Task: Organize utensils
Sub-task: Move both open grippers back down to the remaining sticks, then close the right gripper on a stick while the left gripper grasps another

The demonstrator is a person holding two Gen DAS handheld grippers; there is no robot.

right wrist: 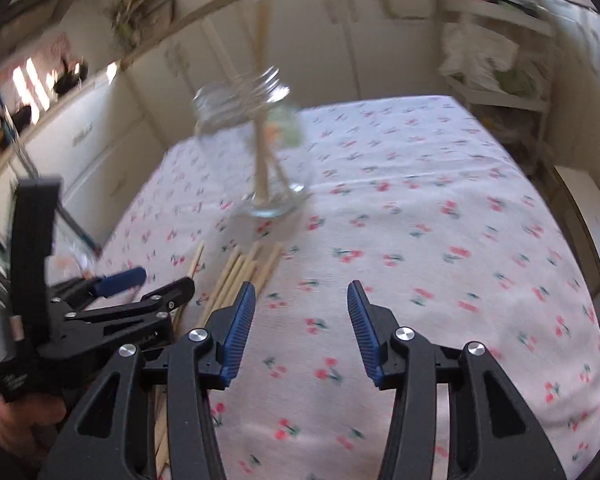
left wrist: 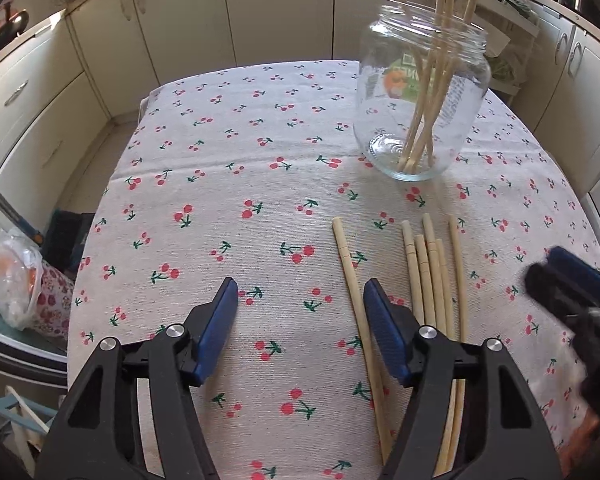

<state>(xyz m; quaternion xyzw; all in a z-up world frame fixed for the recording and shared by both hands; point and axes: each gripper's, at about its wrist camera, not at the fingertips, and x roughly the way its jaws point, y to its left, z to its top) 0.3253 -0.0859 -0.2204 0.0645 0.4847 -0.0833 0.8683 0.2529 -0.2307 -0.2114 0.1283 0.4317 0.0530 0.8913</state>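
A clear glass jar (left wrist: 422, 92) stands on the cherry-print tablecloth (left wrist: 220, 184) with several wooden chopsticks (left wrist: 436, 80) upright in it. More chopsticks (left wrist: 434, 280) lie flat in a bunch in front of the jar, one single chopstick (left wrist: 352, 280) a little to their left. My left gripper (left wrist: 300, 312) is open and empty, above the cloth just left of the lying chopsticks. My right gripper (right wrist: 302, 312) is open and empty, right of the chopsticks (right wrist: 240, 276). The jar (right wrist: 256, 148) looks blurred in the right wrist view. Each gripper shows in the other's view, the right one (left wrist: 560, 276) and the left one (right wrist: 140, 286).
Cream kitchen cabinets (left wrist: 180, 20) surround the table. A plastic bag (left wrist: 16, 280) and a floral item sit beyond the table's left edge. A shelf rack (right wrist: 496, 72) with bags stands at the far right. The table edges fall away on the left and far sides.
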